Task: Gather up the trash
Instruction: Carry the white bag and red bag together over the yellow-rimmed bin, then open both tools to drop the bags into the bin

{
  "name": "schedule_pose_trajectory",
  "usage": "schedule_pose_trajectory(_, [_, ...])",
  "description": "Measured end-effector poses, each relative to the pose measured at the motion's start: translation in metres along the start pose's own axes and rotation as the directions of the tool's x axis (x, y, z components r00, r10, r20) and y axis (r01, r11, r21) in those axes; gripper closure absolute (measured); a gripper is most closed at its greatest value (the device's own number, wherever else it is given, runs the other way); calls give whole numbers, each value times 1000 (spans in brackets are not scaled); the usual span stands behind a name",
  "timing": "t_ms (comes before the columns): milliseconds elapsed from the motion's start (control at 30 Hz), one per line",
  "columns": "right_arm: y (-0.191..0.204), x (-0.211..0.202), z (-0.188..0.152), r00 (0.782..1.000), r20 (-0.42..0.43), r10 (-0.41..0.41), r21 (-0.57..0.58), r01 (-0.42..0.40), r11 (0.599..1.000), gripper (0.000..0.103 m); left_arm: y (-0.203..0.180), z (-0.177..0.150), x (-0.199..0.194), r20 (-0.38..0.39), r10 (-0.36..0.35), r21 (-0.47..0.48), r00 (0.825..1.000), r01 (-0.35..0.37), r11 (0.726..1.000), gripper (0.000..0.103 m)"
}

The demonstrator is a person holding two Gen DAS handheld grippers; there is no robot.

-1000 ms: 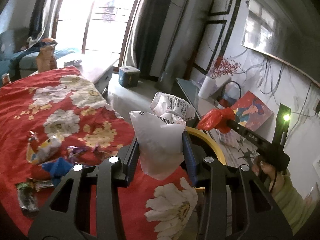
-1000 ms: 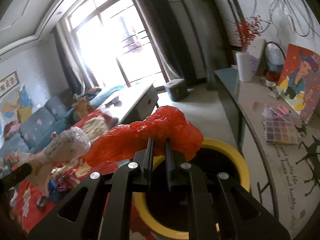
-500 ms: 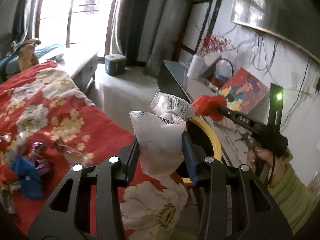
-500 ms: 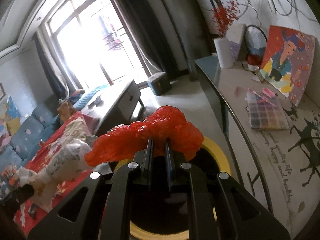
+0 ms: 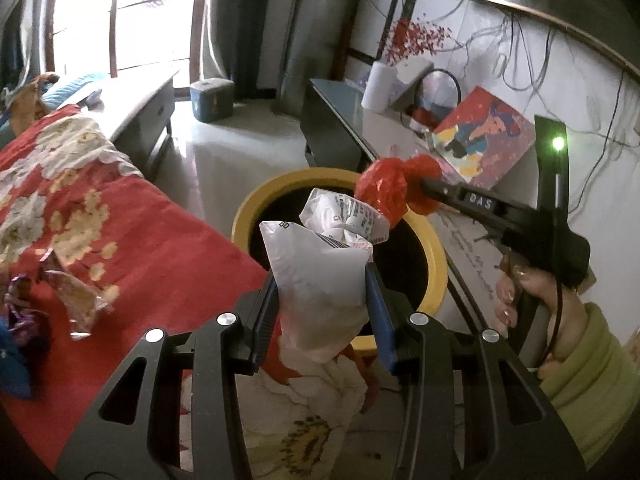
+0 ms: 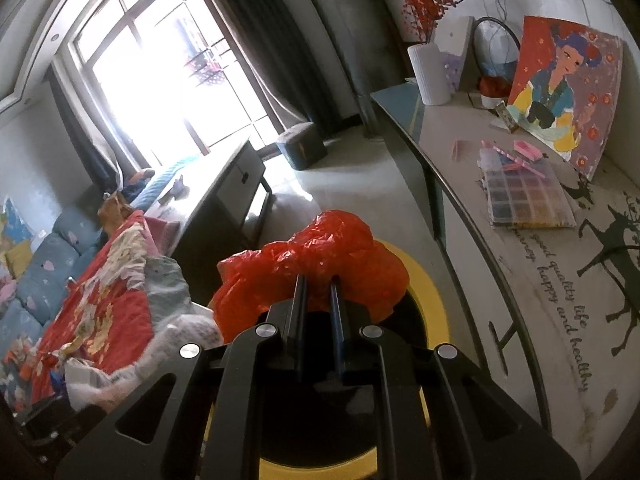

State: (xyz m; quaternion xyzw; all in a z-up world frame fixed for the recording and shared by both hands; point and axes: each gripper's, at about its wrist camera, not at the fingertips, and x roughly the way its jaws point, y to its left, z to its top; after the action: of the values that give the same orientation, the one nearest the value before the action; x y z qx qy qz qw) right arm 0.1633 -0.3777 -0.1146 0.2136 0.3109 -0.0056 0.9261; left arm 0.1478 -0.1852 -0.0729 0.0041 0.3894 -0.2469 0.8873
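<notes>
My left gripper [image 5: 324, 280] is shut on a crumpled white plastic bag [image 5: 320, 272] with printed paper at its top, held at the near rim of a yellow-rimmed black bin [image 5: 256, 216]. My right gripper [image 6: 318, 284] is shut on a crumpled red plastic bag [image 6: 316, 260], which hangs over the bin's opening [image 6: 434, 300]. In the left wrist view the red bag [image 5: 384, 188] and the right gripper [image 5: 416, 194] reach in from the right over the bin's far rim, held by a hand in a green sleeve [image 5: 580, 372]. The white bag [image 6: 100, 380] shows at the lower left of the right wrist view.
A red flowered cloth [image 5: 132, 216] covers the table left of the bin, with several wrappers [image 5: 76, 300] on it. A long counter [image 6: 500, 232] on the right carries a painting [image 6: 560, 92], a bead box [image 6: 524, 196] and a white vase [image 6: 430, 72]. A low cabinet [image 5: 136, 112] and a blue box [image 5: 212, 98] stand farther back.
Both grippers moved down and toward the bin with their bags. The bin's opening now lies right under the white bag, and the red bag sits over its far rim.
</notes>
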Motion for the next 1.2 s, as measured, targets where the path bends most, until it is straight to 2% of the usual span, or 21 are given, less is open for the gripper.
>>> schedule_pose_trajectory(100, [-1, 5, -2, 1000, -15, 9, 3, -9, 1000, 92, -4, -1, 8, -20, -5, 9, 1000, 6, 1000, 68])
schedule_pose_trajectory(233, [-2, 13, -5, 997, -58, 41, 12, -41, 999, 86, -6, 1, 14, -34, -16, 9, 999, 16, 1000, 64])
schedule_pose_trajectory(300, [0, 15, -5, 997, -67, 43, 7, -43, 999, 85, -6, 2, 15, -34, -25, 6, 999, 25, 1000, 55])
schedule_pose_trajectory(533, [5, 10, -3, 999, -48, 18, -22, -19, 1000, 70, 0, 5, 7, 5, -30, -20, 1000, 30, 999, 41])
schedule_pose_trajectory(700, [12, 3, -1, 1000, -23, -2, -50, 0, 999, 59, 6, 5, -4, 30, -27, -48, 999, 28, 998, 25])
schedule_pose_trajectory(767, [14, -1, 0, 1000, -12, -3, -56, 2, 998, 57, 7, 5, -9, 39, -25, -55, 999, 27, 998, 23])
schedule_pose_trajectory(867, [19, -5, 1, 1000, -3, 1, -66, -1, 998, 52, 11, 6, -16, 58, -17, -70, 998, 21, 997, 14])
schedule_pose_trajectory(1200, [46, -19, 2, 999, 17, 47, -109, -45, 993, 42, 22, 5, -45, 130, 37, -92, 991, -25, 995, 11])
